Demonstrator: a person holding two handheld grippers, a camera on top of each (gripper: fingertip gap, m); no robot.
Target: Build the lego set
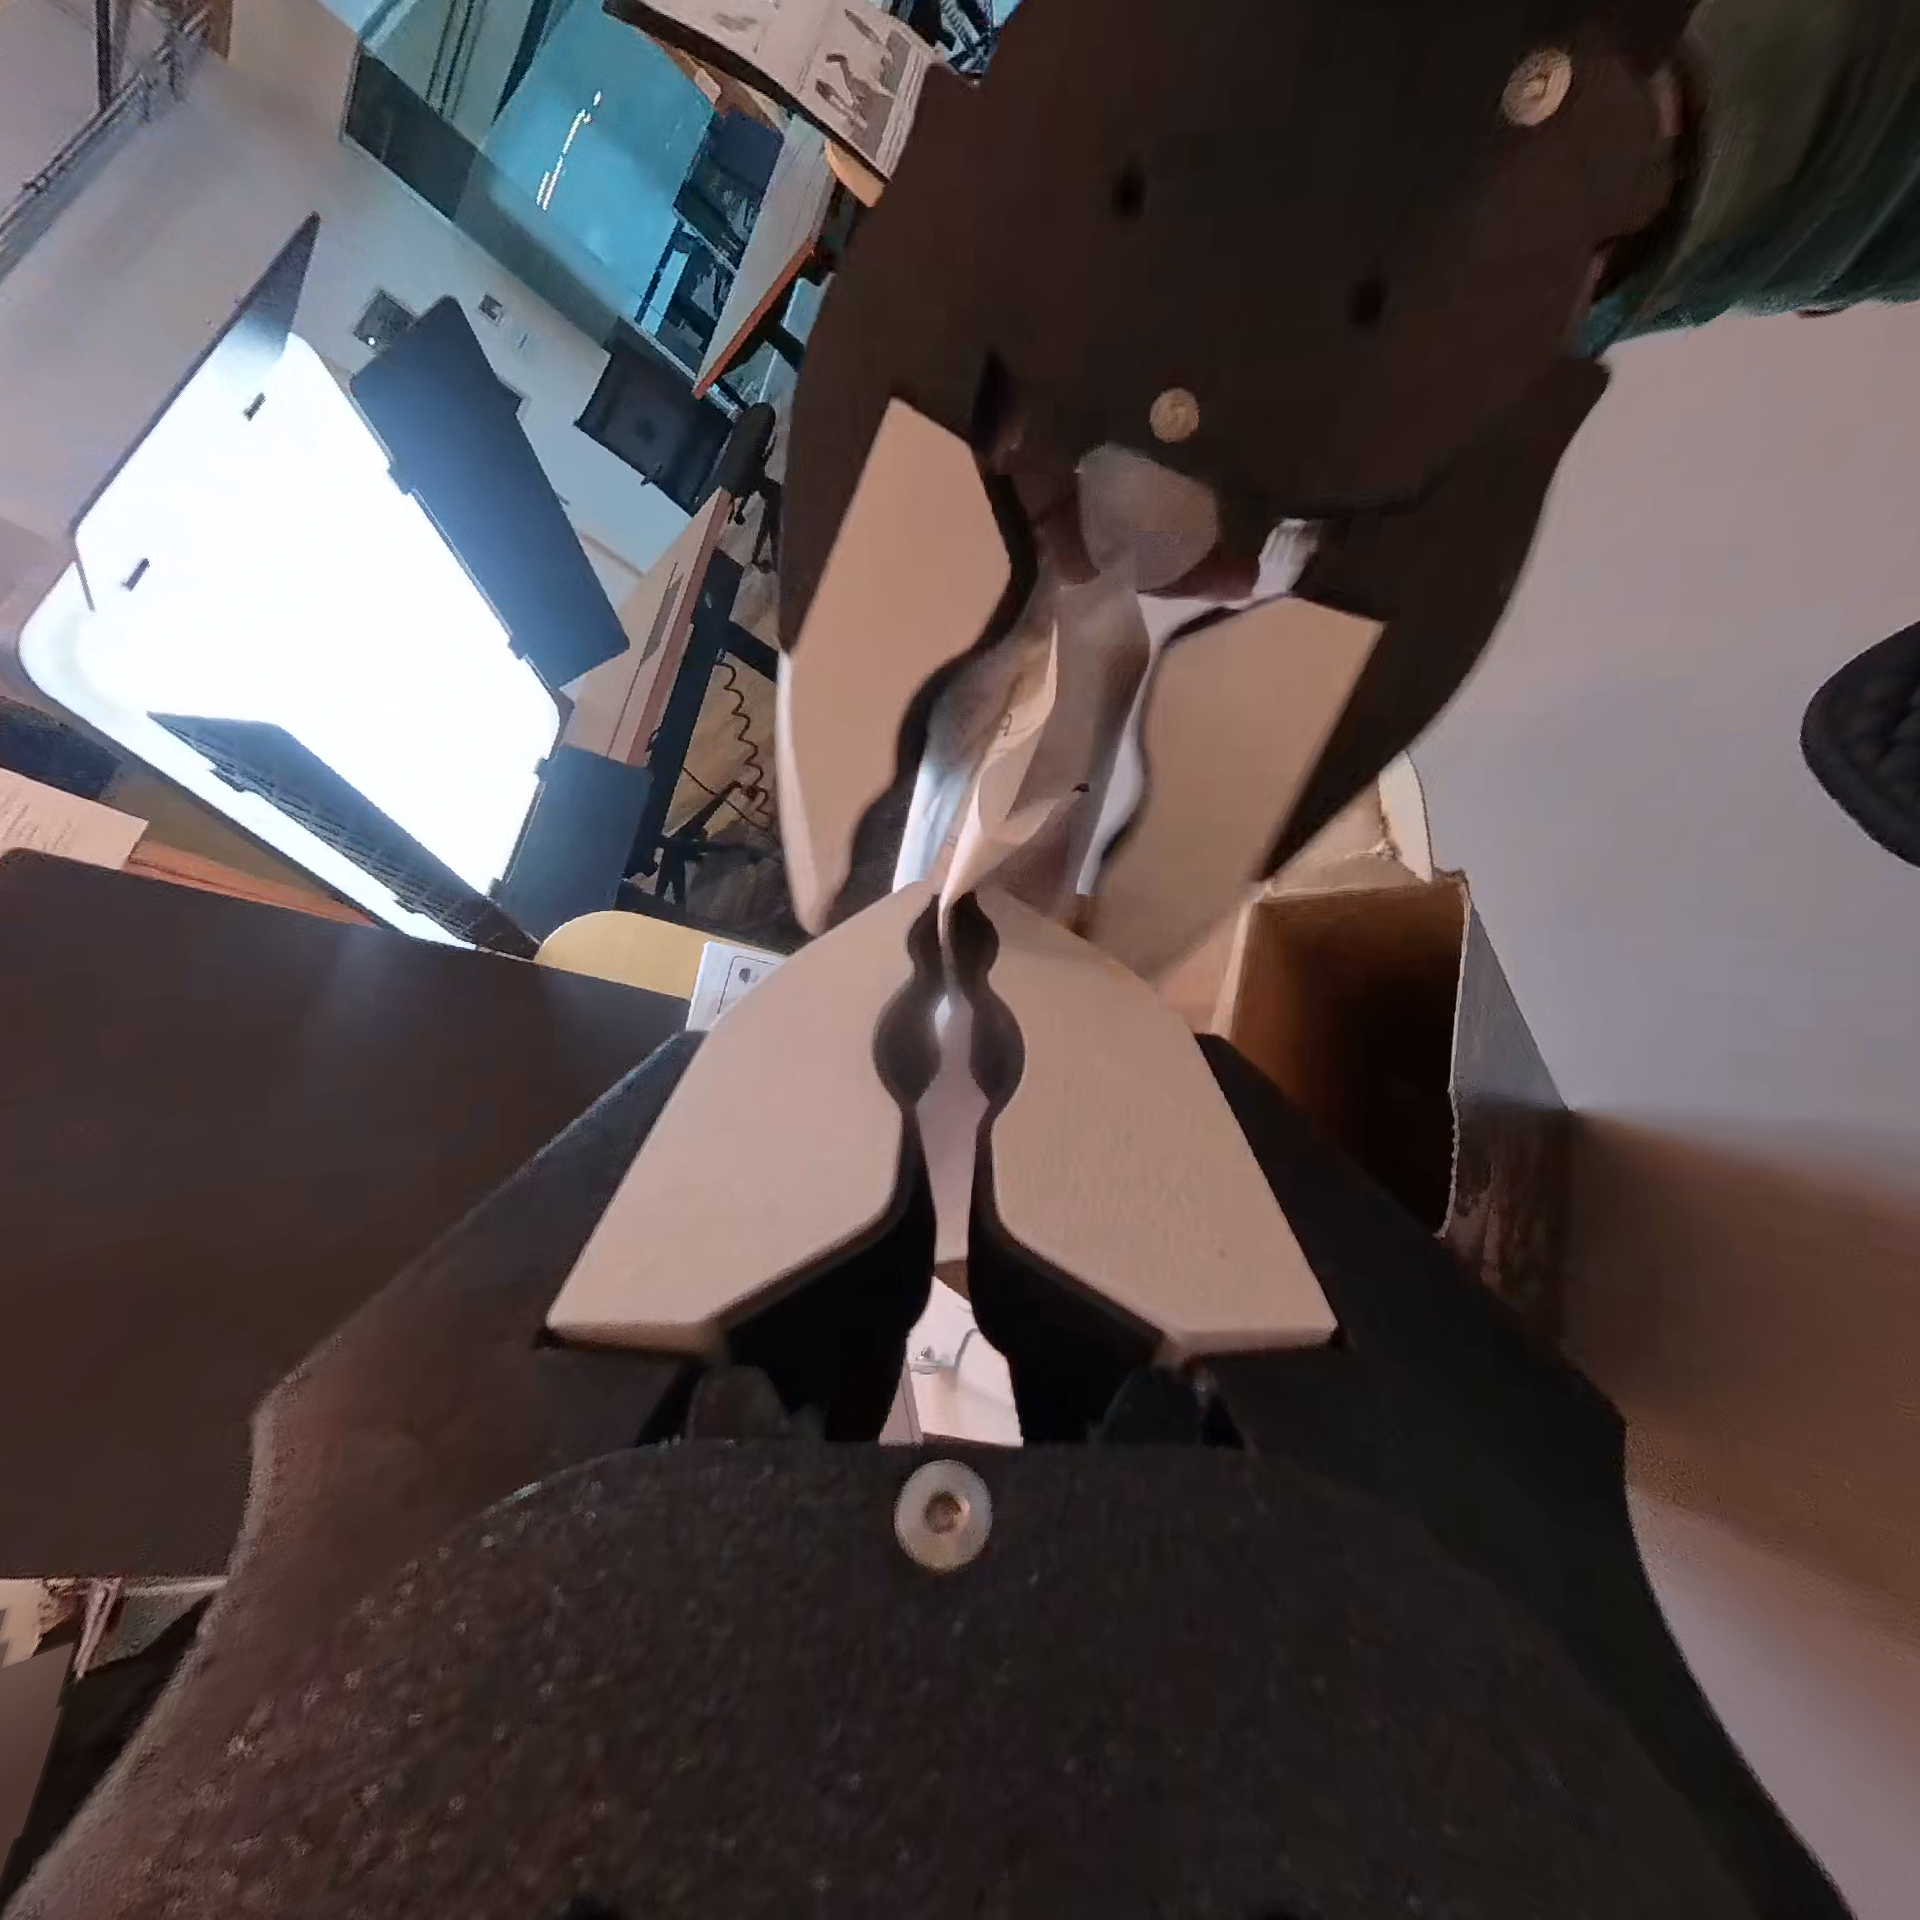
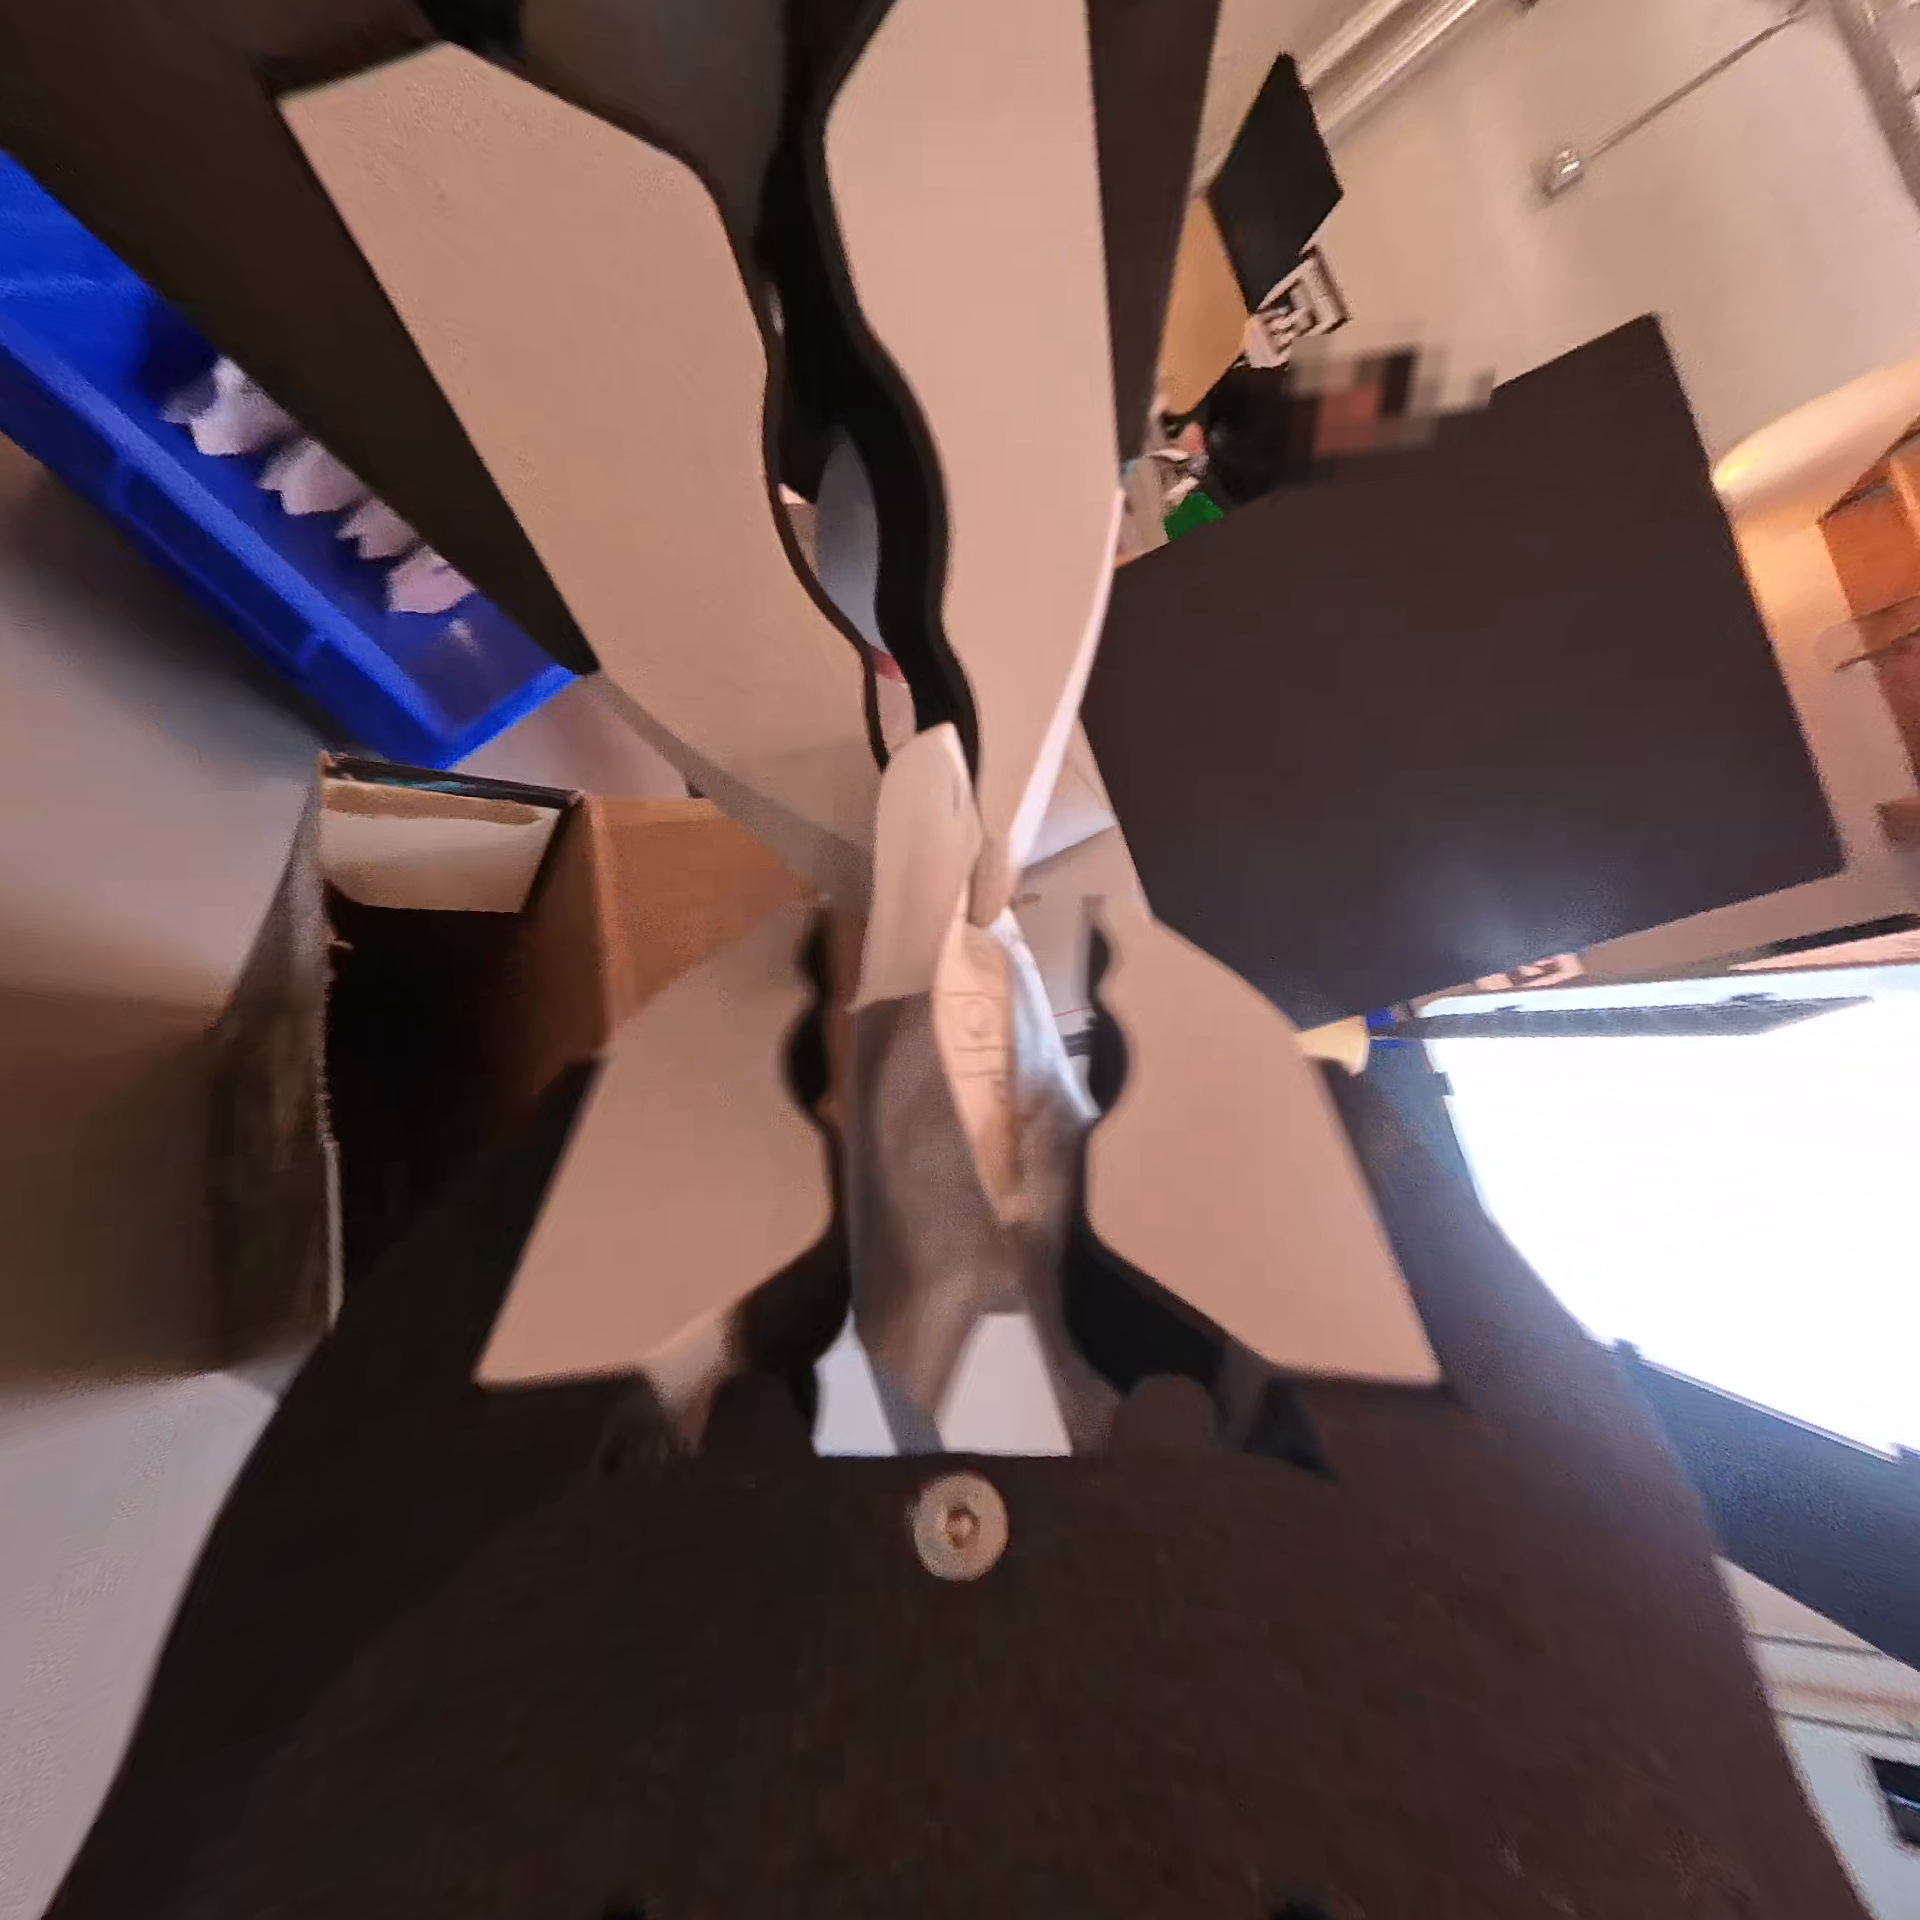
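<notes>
The left gripper point(image 1: 951, 935) was pinched tight on the top edge of a white parts bag point(image 1: 1003, 769), its 2 fingers together on the plastic. Just beyond, tip to tip with it, the right gripper point(image 2: 961, 935) had the bag running between its fingers; they stood a little apart, so whether it truly gripped, I couldn't tell. My guess: 2 opposed holds to tear it open. Behind sat an open cardboard box point(image 1: 1351, 997), farther off a blue bin point(image 2: 260, 520).

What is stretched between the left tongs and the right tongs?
A crumpled white and clear plastic bag spans from the left tongs to the right tongs, best seen in the left wrist view.
</notes>
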